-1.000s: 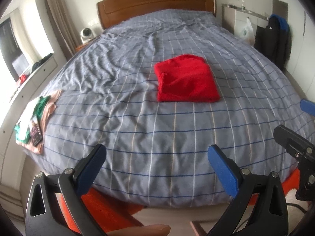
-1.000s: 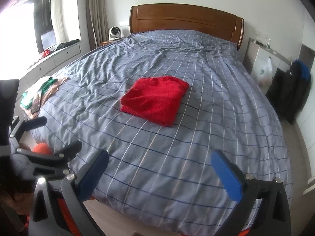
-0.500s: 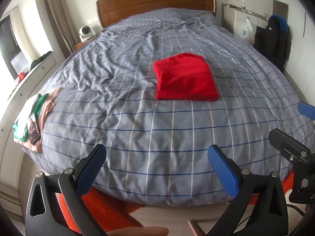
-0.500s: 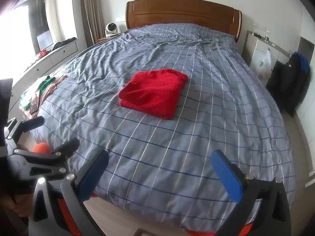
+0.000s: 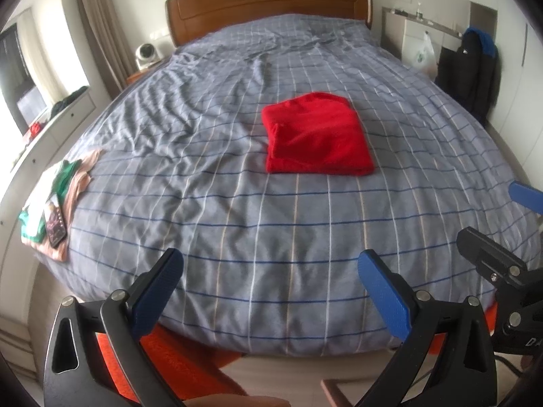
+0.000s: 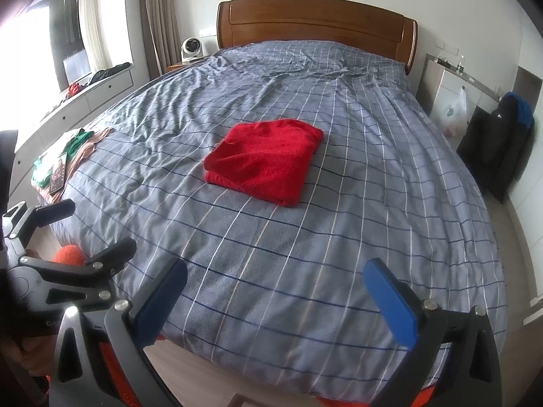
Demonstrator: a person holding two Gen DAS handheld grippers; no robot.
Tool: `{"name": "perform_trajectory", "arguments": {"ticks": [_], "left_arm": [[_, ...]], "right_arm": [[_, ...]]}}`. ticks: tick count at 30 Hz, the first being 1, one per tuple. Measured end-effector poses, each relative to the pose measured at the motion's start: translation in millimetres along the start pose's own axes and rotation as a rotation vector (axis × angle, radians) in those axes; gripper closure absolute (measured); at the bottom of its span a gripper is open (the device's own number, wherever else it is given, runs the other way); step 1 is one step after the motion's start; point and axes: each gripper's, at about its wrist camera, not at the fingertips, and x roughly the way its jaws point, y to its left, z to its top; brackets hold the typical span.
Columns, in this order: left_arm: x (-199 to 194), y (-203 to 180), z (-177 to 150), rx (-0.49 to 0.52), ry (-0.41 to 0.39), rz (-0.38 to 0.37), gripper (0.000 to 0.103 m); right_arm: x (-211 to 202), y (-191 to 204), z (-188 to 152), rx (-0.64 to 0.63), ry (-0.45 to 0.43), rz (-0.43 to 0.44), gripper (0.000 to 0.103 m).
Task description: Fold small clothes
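Lying mid-bed (image 5: 237,237), folded red garment (image 5: 317,139)

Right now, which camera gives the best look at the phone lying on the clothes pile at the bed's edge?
The left wrist view: the phone appears larger there, its lit screen visible atop the clothes pile. In the right wrist view it is smaller and seen more edge-on.

A solid red folded fleece garment (image 5: 317,137) lies on a grey-blue duvet (image 5: 258,224) checked with dark blue, white and tan lines, a reddish-brown wooden headboard (image 5: 268,0) far behind, green, white and peach clothes (image 5: 61,196) at left, blue gripper pads (image 5: 383,291) near.
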Motion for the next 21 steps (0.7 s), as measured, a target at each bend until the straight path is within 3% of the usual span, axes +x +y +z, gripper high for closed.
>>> {"name": "perform_trajectory", "arguments": {"ticks": [11,21], "left_arm": [[2.1,-1.5,0.4,-0.005,0.006,0.006,0.0],[-5.1,-7.8,-2.0,0.021,-0.045,0.027,0.0]], "right_arm": [[2.3,-0.6,-4.6,0.002,0.014,0.006,0.001],[4.3,-4.5,-7.1,0.013,0.019,0.009,0.001]]}}
